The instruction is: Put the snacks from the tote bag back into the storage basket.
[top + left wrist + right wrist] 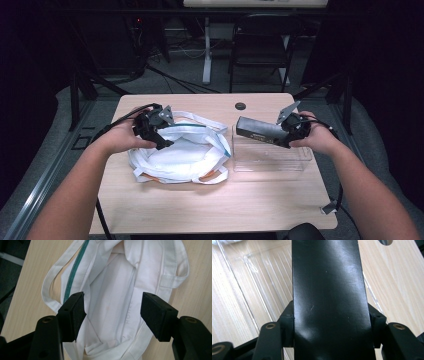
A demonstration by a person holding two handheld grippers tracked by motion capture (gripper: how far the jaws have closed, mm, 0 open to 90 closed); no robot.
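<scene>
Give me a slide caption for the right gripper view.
Right gripper clamps a long black box above a clear plastic bin on the wooden table.

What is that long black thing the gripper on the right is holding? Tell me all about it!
The black box is a long, flat-sided block, dark and slightly glossy, with a few faint scratches and a small pale label on its side. The right gripper is shut on one end, a jaw pressed on each side, so it sticks out level towards the white bag. It hangs above the clear plastic tray on the wooden table; whether it touches the tray cannot be told.
</scene>
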